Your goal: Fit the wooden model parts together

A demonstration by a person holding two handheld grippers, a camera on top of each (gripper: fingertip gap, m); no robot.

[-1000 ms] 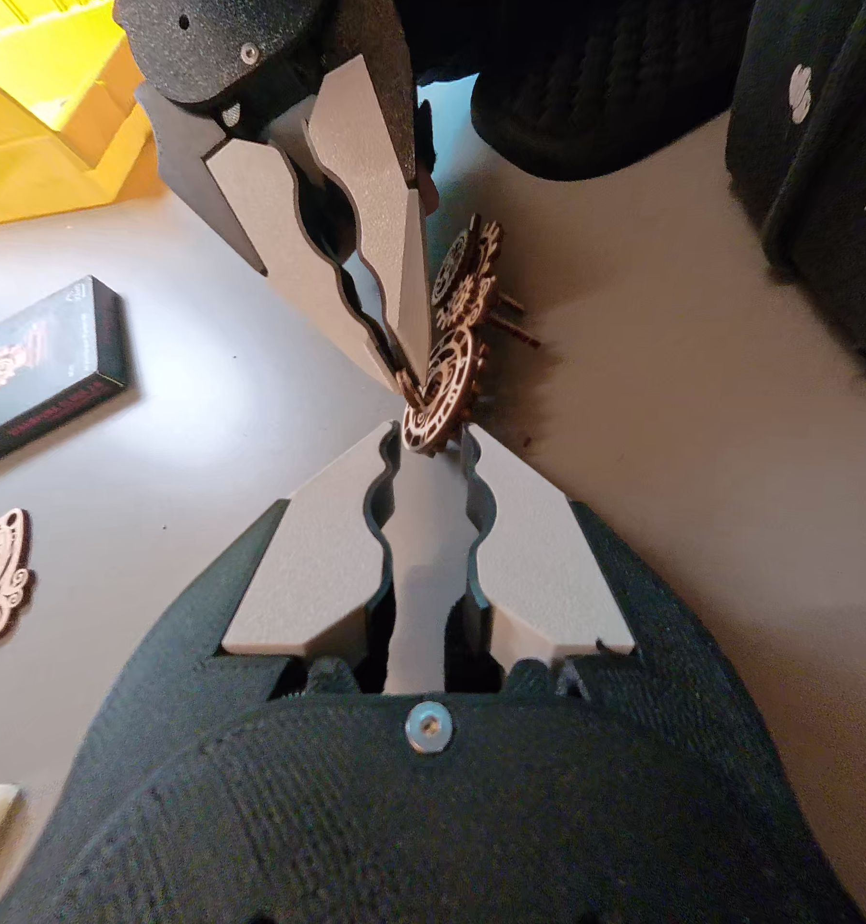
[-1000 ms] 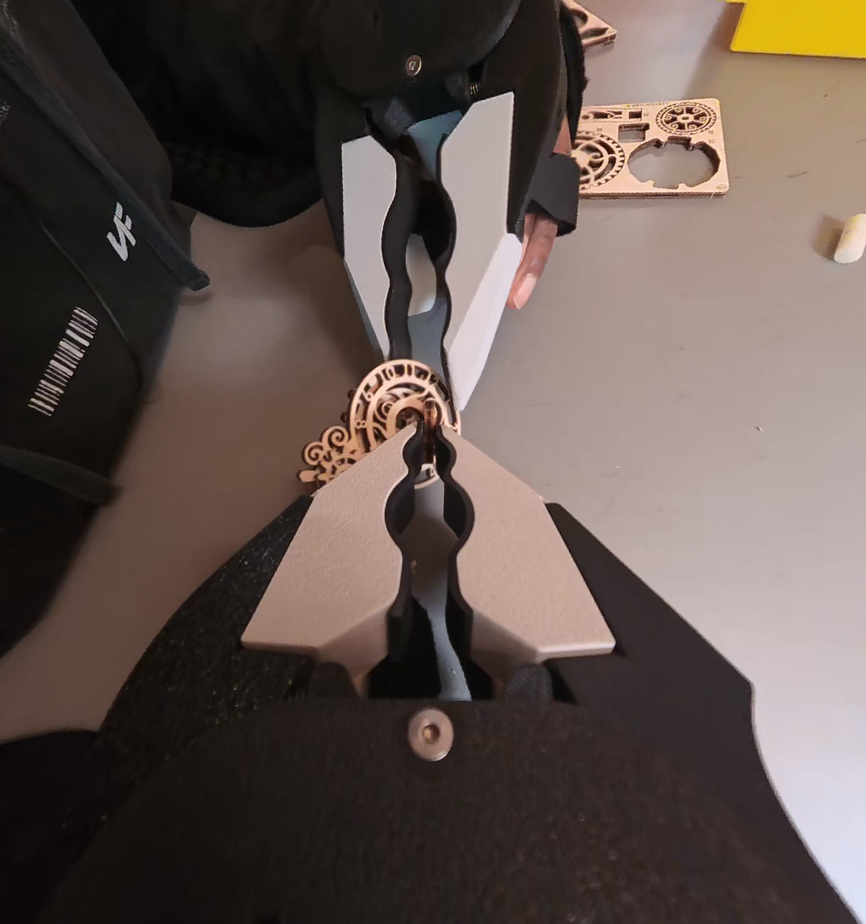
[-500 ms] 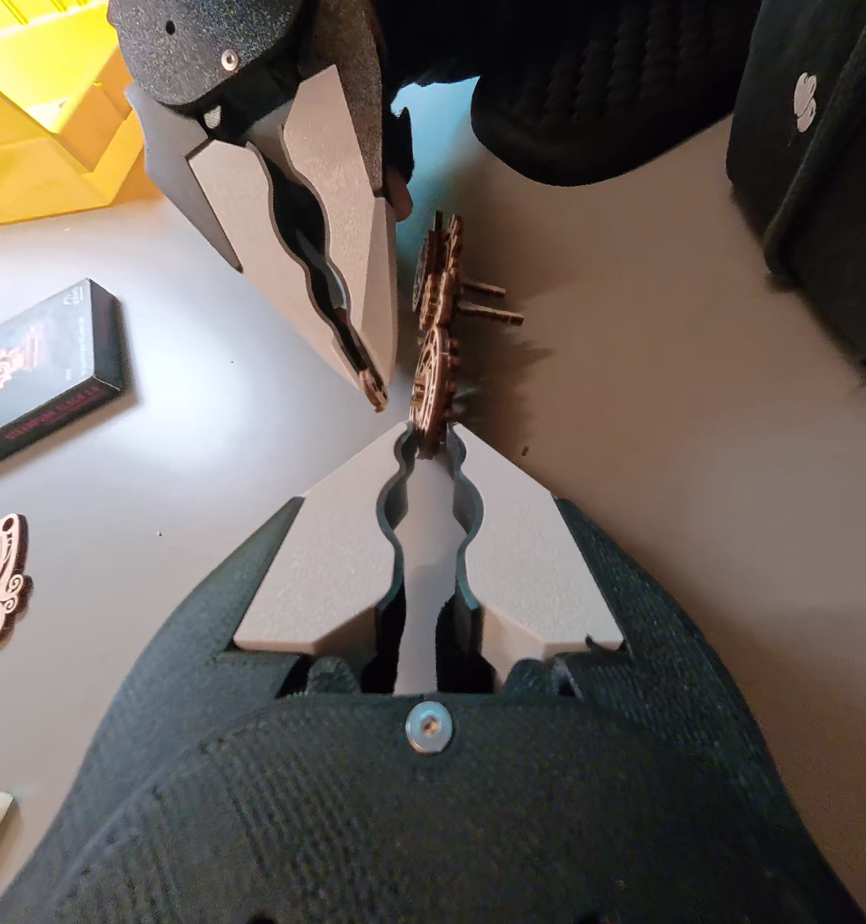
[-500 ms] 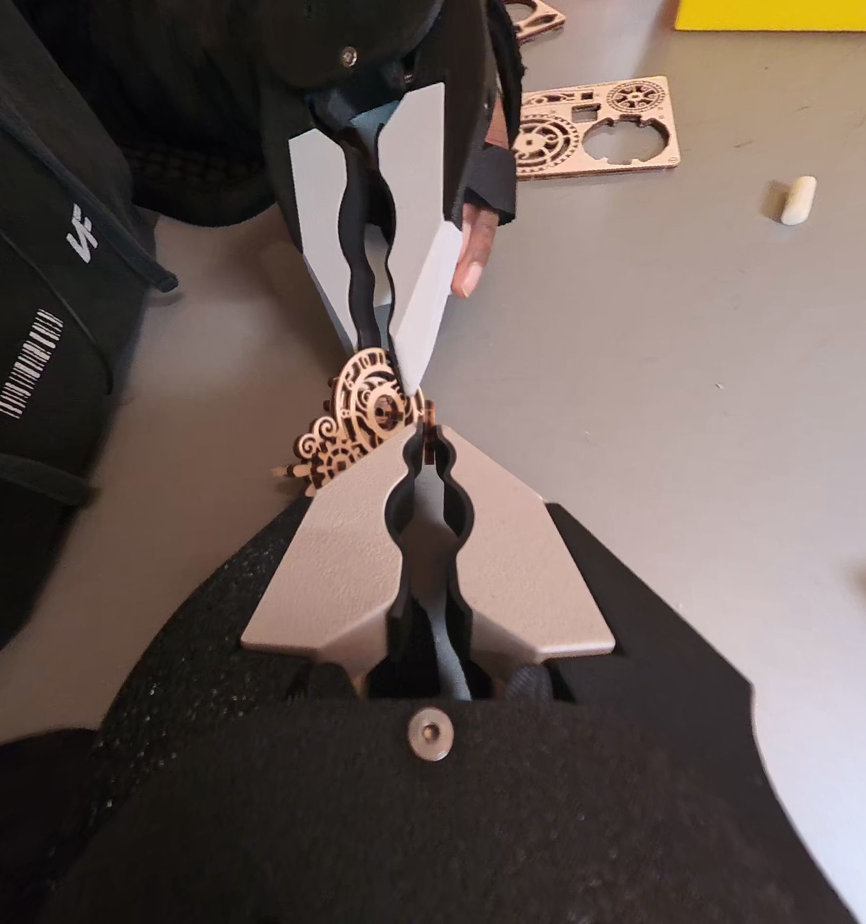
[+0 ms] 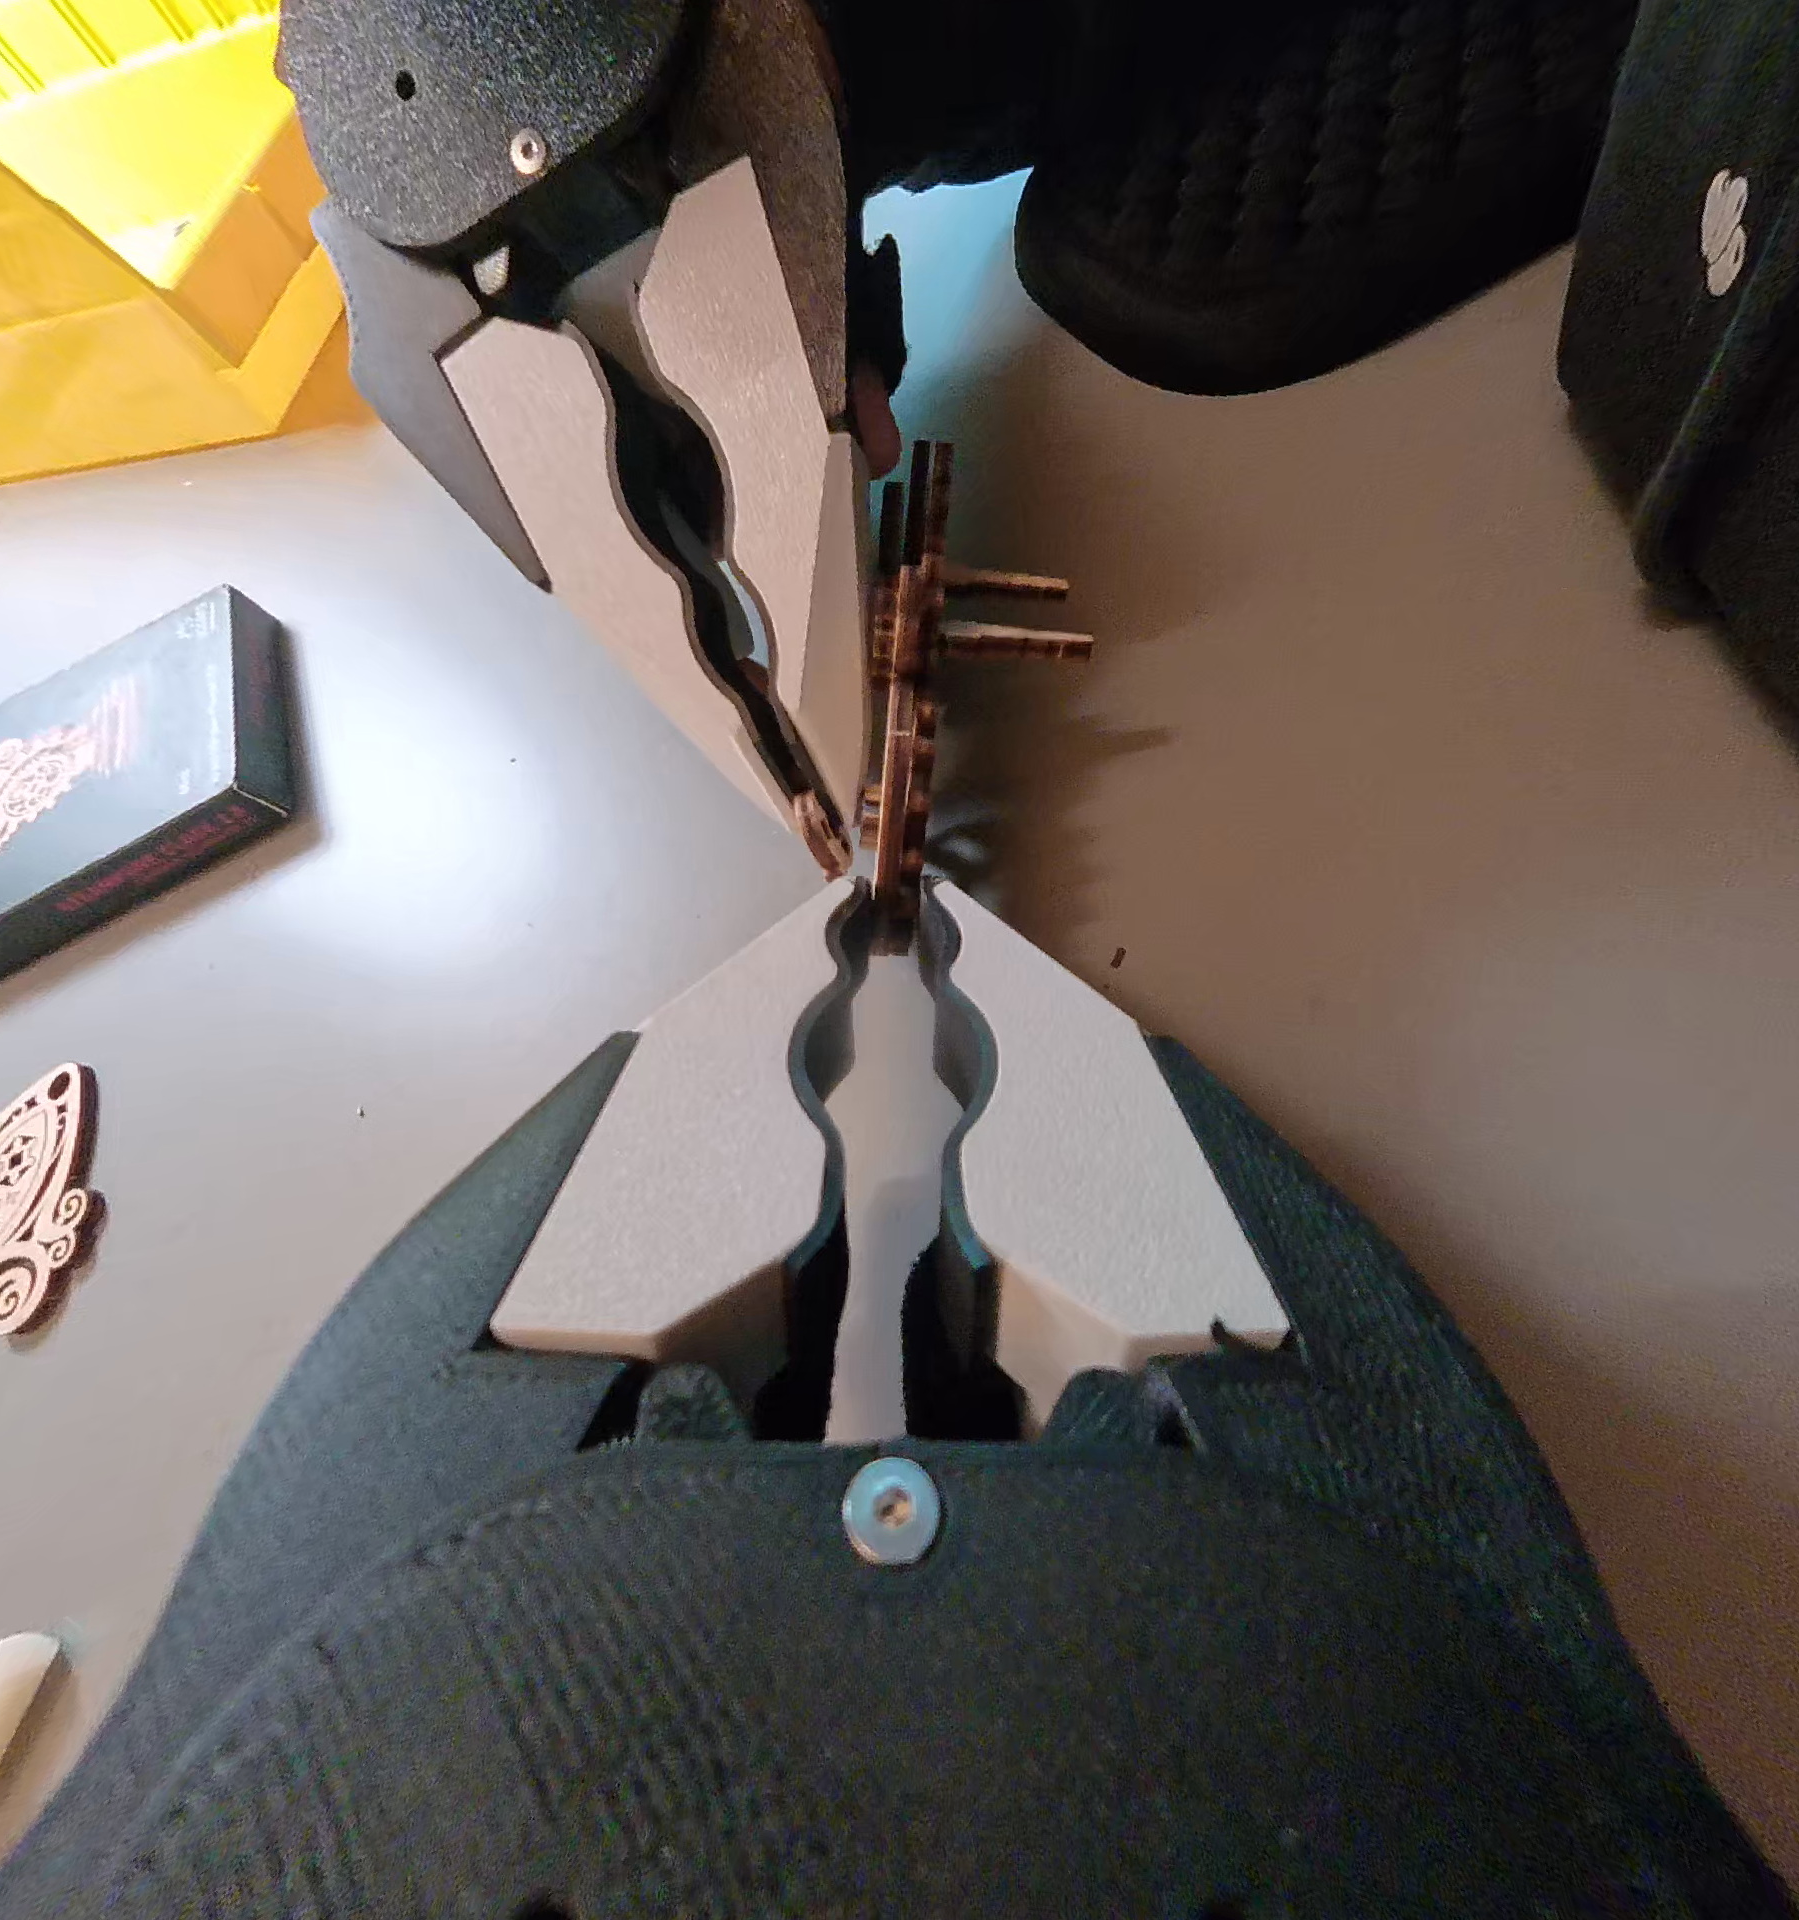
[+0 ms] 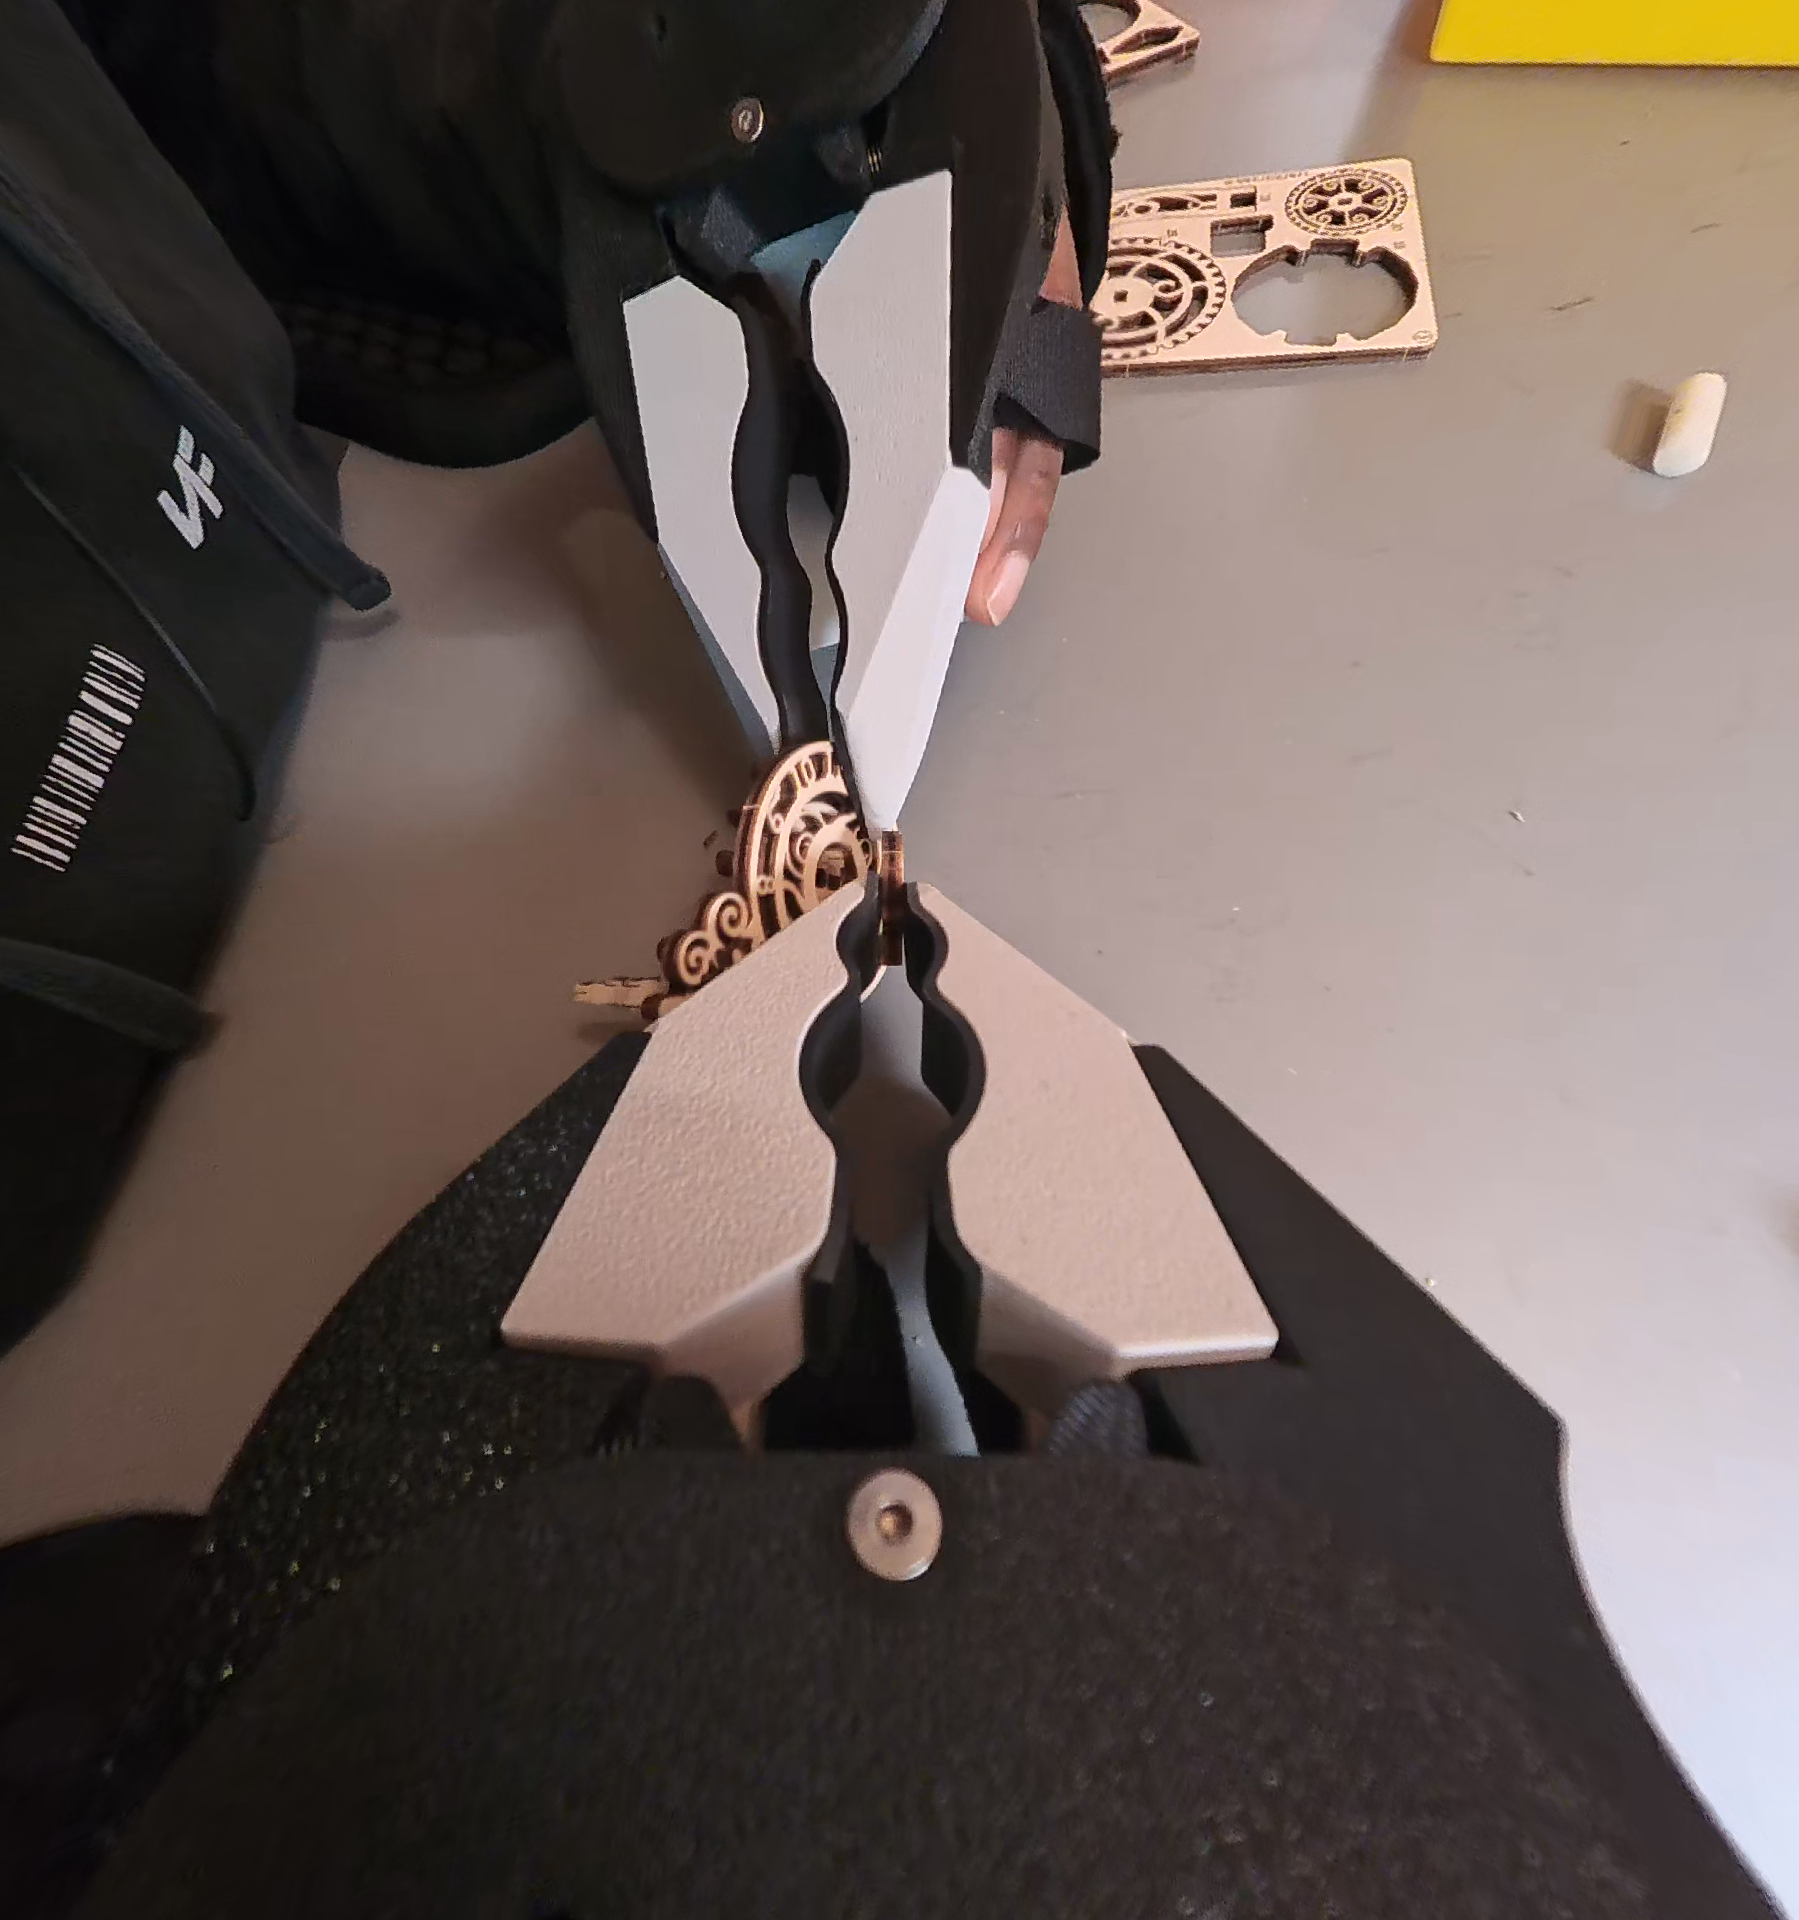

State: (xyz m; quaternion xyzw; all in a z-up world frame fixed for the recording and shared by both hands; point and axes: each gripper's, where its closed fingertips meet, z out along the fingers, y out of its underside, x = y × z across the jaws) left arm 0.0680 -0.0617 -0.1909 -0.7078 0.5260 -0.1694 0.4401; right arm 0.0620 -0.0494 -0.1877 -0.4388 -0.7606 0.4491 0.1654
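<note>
My left gripper [image 5: 890,902] is shut on the lower edge of a wooden gear assembly [image 5: 903,717], which shows edge-on with two pegs sticking out to the right. In the right wrist view the assembly [image 6: 796,868] shows its ornate round face, and the left gripper [image 6: 841,792] comes down onto it from above. My right gripper [image 6: 890,906] is shut on a small thin wooden piece [image 6: 892,878], held right at the assembly's centre hole. In the left wrist view the right gripper [image 5: 835,844] reaches in from the upper left, its piece just beside the assembly's face.
A grey table [image 6: 1394,831] carries a punched wooden parts sheet [image 6: 1279,281], a white stick [image 6: 1690,421], a black box [image 5: 105,779] and an ornate oval wooden part [image 5: 1,1216]. A yellow bin [image 5: 95,260] stands behind. A black bag [image 6: 74,675] lies close by. My left and right fingertips are right by each other.
The left gripper has turned the assembly until it is edge-on to its camera. The right gripper drew slightly off it and now holds the small piece close beside its face.
</note>
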